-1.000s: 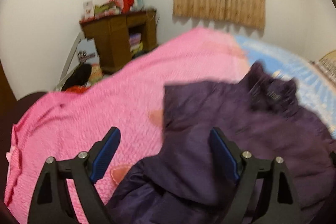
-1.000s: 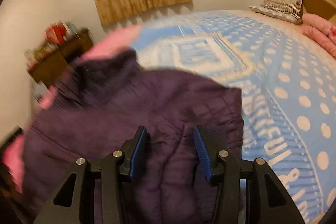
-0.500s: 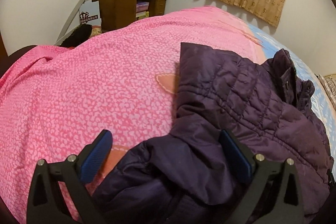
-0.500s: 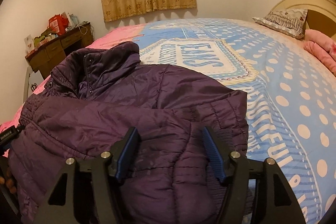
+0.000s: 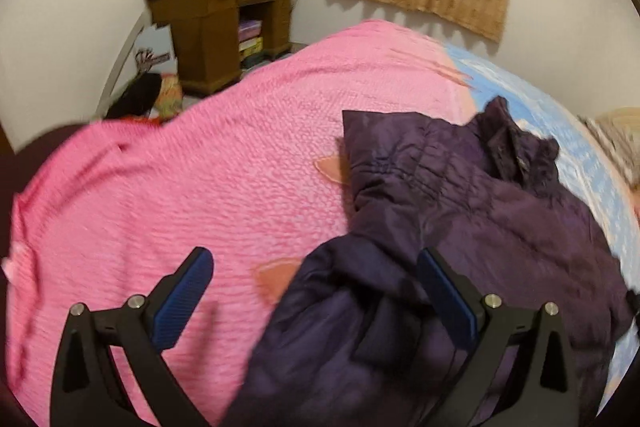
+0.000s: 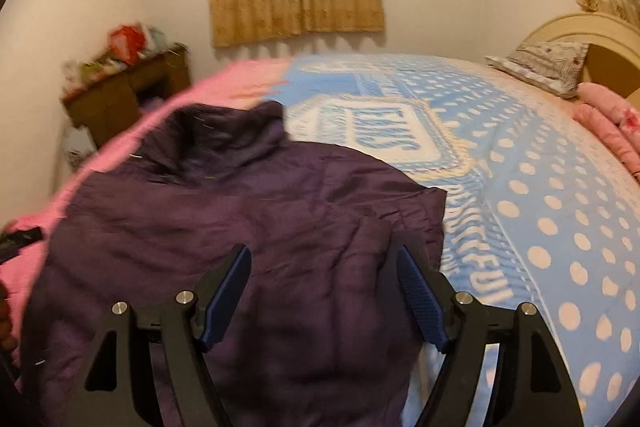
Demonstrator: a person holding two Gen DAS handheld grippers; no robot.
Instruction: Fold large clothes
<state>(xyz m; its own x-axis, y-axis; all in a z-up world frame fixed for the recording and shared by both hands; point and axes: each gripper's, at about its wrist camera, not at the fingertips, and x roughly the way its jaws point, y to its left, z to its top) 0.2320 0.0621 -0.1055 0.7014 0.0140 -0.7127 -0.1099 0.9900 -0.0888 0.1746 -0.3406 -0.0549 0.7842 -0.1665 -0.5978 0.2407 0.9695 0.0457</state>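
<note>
A dark purple quilted jacket (image 5: 472,211) lies on the bed, its collar (image 5: 516,143) toward the far side and both sleeves folded in over the body. My left gripper (image 5: 316,271) hangs wide open above the jacket's near left edge, its pads clear of the cloth. In the right wrist view the same jacket (image 6: 248,211) fills the lower left. My right gripper (image 6: 324,263) hovers above the jacket's right side with its jaws opening; the cloth lies below them and the pads do not press on it.
The bed carries a pink blanket (image 5: 180,179) on the left and a blue dotted cover (image 6: 560,219) on the right. A brown desk (image 5: 216,27) piled with clutter stands in the far corner. Pillows (image 6: 548,67) and a headboard (image 6: 592,31) lie far right.
Both grippers have opened wider and drawn back from the jacket, the right one rising. The jacket has settled on the bed with its sleeves folded in.
</note>
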